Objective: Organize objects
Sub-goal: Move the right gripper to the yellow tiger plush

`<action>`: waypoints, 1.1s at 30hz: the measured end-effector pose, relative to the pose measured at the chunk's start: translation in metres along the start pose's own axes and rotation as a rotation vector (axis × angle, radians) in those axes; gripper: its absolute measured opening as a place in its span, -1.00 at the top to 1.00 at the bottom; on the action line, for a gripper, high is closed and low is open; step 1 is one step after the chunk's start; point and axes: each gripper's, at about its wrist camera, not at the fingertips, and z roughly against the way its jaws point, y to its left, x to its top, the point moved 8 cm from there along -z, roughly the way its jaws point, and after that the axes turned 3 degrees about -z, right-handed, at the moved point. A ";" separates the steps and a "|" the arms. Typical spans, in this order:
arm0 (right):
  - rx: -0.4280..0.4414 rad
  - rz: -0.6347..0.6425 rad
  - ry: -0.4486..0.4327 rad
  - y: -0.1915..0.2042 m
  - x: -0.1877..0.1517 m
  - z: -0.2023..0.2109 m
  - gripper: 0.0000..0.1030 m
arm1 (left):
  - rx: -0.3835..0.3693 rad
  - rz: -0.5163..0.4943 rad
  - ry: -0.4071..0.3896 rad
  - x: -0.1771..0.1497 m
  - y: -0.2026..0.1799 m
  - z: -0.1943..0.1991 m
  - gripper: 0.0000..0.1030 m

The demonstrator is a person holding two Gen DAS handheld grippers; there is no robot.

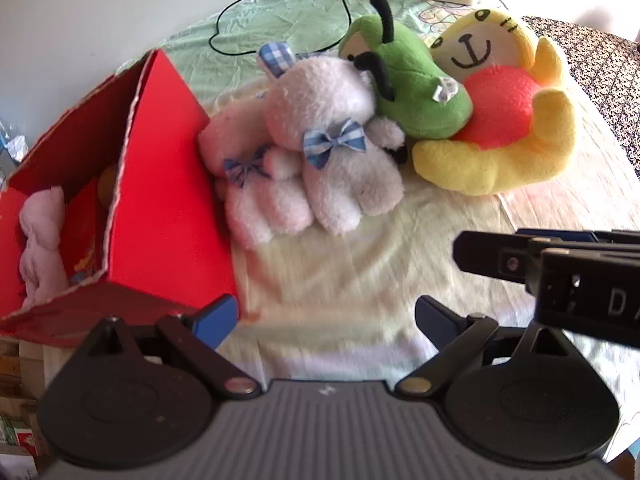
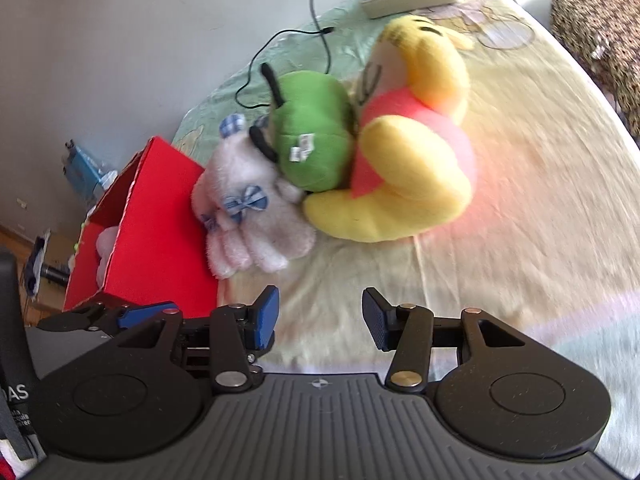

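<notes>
A: Left gripper (image 1: 325,318), right gripper (image 2: 319,316): both agape, empty, above bedsheet (image 1: 360,272).

B: White plush rabbit (image 1: 320,136), against red box (image 1: 168,184): likely light, squashy; pinch torso.

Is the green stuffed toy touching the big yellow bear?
Touching. In the left wrist view the green toy leans against the yellow bear, pressing into its red belly with no bedsheet showing between them; the right wrist view shows the same.

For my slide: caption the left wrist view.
Open left gripper faces white plush bears beside a red box.
</notes>
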 end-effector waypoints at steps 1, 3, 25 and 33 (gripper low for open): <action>-0.007 -0.019 -0.005 -0.006 0.001 0.001 0.02 | -0.002 -0.004 -0.006 0.002 0.000 0.000 -0.86; -0.020 -0.059 -0.012 -0.017 0.002 0.004 0.03 | -0.012 -0.012 -0.021 0.007 -0.002 0.000 -0.86; 0.039 -0.404 -0.260 -0.092 0.064 0.047 0.03 | -0.326 -0.136 -0.131 0.062 -0.058 -0.016 -0.76; 0.107 -0.316 -0.179 -0.069 0.078 0.004 0.03 | -0.456 -0.057 -0.128 0.073 -0.059 -0.024 -0.73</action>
